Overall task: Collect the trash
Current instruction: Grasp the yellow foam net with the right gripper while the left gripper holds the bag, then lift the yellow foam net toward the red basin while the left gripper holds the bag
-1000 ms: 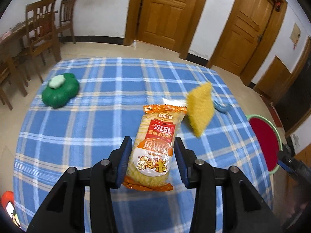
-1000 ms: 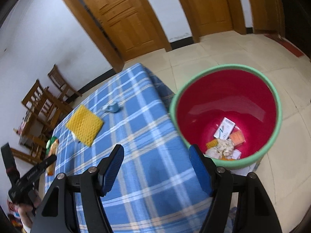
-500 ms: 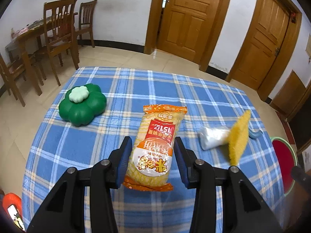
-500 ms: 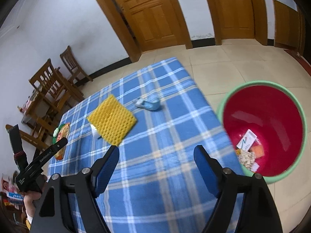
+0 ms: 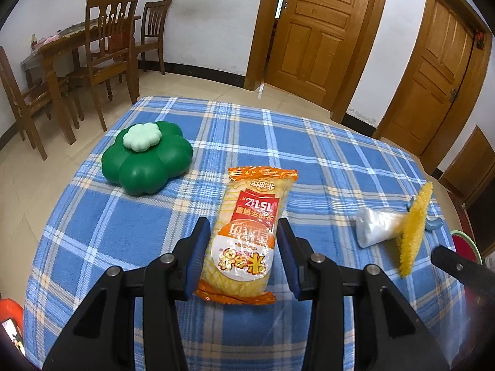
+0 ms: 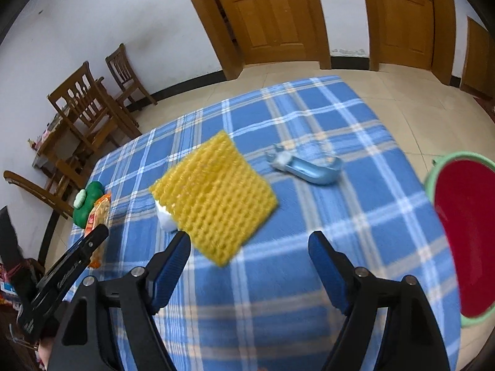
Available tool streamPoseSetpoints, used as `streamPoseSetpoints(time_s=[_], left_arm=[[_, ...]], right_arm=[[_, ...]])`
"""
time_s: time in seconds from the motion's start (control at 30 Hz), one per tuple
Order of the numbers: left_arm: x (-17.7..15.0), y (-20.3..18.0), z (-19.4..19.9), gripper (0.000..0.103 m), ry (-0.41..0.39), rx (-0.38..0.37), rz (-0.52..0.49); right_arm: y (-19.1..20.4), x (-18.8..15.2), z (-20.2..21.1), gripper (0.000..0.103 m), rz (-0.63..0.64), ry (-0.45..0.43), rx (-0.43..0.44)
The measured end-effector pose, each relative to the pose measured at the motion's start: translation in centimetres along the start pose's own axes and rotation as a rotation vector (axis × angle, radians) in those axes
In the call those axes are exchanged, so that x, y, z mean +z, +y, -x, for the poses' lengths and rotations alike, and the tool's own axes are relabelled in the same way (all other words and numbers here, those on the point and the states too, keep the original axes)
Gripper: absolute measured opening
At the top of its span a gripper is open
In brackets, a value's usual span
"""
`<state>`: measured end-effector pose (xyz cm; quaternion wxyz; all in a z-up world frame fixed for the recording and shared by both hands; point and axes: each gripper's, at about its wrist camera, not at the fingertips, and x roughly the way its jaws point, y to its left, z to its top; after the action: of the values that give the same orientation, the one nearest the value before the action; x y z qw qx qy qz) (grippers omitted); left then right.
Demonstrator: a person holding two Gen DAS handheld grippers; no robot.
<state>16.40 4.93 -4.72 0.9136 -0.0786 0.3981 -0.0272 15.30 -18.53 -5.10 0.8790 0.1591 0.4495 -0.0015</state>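
I have the left gripper [image 5: 243,256] closed around the lower half of an orange-and-yellow plastic snack packet [image 5: 246,238], its blue-padded fingers [image 5: 198,256] pressing the packet's two long sides, the packet pointing away from me over the table [image 5: 324,154] with its blue plaid cloth; I cannot tell whether the packet's far end rests on the cloth or hangs just above it; to the left of the packet sits a dark green flower-shaped plastic box with a pale green lid knob [image 5: 147,157], apart from it; to the right lies a crumpled clear plastic bag [image 5: 376,227], partly under a yellow foam mesh sheet [image 6: 213,194]; the right gripper [image 6: 249,267] has its fingers [image 6: 328,272] spread wide with nothing between them, hovering over the cloth with the near corner of the yellow sheet between and just ahead of the fingertips; beyond the sheet a small light blue curved plastic piece [image 6: 309,168] lies on the cloth; off the table's right edge stands the red plastic bin with a green rim [image 6: 464,235], lower than the tabletop; wooden chairs [image 5: 108,46] and a wooden door [image 5: 312,31] stand behind.
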Motion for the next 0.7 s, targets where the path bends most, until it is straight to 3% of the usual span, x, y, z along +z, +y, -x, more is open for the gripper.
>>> streamPoseSetpoints(time_s=[0.33,0.5,0.7], left_arm=[[-0.3,0.3,-0.4,0.044,0.011,-0.021,0.006],[-0.4,0.1,-0.3,0.044,0.008,-0.024,-0.002],[-0.5,0.0,-0.1,0.044,0.004,-0.033,-0.005]], right_arm=[[1.4,0.0,-2.5,0.065,0.041,-0.028,-0.057],[1.7,-0.4,-2.6,0.046,0.069,-0.055,-0.09],[1.9,-0.7,-2.7,0.02,0.06,-0.052,-0.041]])
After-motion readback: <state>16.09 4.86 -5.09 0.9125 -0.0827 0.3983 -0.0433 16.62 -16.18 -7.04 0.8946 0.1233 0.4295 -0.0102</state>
